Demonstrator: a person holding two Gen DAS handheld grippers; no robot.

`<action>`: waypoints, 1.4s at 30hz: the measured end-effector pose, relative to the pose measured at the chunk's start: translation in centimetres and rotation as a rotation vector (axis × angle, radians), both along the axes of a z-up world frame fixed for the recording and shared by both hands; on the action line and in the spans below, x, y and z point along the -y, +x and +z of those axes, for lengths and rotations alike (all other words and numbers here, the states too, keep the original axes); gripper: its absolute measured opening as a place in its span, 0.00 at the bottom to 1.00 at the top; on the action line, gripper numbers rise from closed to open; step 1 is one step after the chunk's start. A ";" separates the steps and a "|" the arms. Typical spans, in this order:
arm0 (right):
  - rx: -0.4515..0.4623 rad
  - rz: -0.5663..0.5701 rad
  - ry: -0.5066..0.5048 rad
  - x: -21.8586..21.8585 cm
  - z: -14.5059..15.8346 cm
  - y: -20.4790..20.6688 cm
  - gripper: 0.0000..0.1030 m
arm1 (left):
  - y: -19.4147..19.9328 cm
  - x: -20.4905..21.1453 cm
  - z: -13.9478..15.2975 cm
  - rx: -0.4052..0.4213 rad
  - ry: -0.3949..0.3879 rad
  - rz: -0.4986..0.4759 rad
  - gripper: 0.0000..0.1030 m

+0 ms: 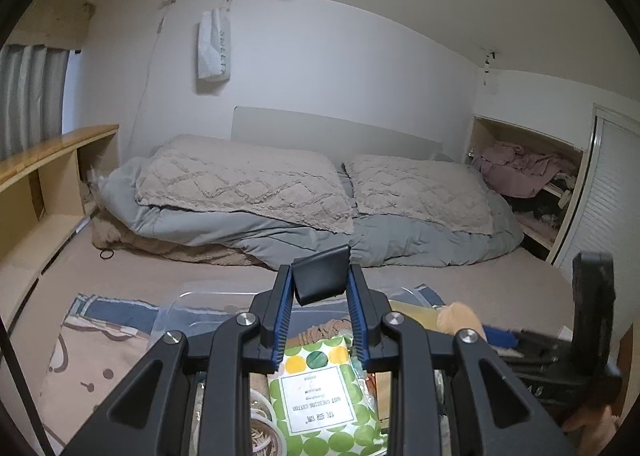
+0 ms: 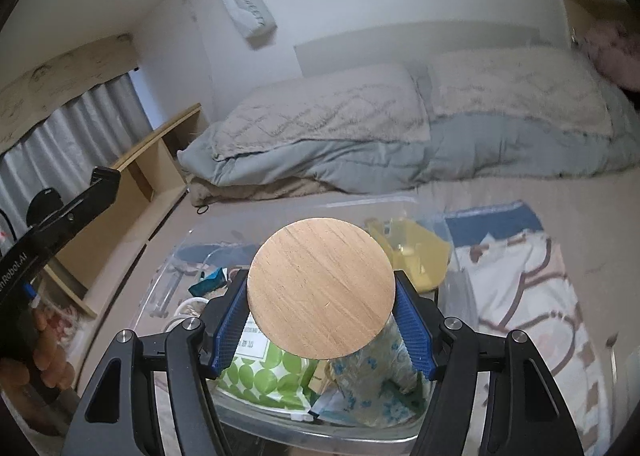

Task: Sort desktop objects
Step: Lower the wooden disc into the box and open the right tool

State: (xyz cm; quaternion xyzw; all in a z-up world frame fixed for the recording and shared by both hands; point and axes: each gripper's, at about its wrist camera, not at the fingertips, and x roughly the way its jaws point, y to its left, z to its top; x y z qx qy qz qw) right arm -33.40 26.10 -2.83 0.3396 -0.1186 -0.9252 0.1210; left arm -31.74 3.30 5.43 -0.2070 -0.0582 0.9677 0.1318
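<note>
Bedroom setting: a bed [image 1: 120,268] covered in a beige sheet serves as the work surface, with two pillows [image 1: 248,179] and a folded grey duvet [image 1: 280,232] stacked at the far end, where they are kept clear of the sorting. At left in the left-wrist view, a wooden shelf unit [image 1: 48,175] is seen along the wall. Nearer, a patterned cloth [image 2: 516,288] is spread under a clear plastic bin [image 2: 168,276], apparently as the collecting place; it already holds a green-dotted cotton packet [image 1: 320,388], a floral pouch [image 2: 372,372], a yellow container [image 2: 416,252] and smaller items that cannot be identified. The left gripper [image 1: 320,292] is shown pinched on a small black block [image 1: 320,276], its blue pads pressed against the two sides, and is carried above the bin, probably for release there. The right gripper [image 2: 320,296] is shown clamped across the width of a round wooden disc [image 2: 320,288], gripped at opposite edges so that the flat face stays visible, and is likewise held over the bin's contents.
</note>
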 end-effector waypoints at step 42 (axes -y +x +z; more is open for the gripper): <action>0.018 -0.015 -0.068 -1.9 -1.4 5.5 0.88 | -1.4 -5.3 -7.7 0.253 0.082 -0.115 0.26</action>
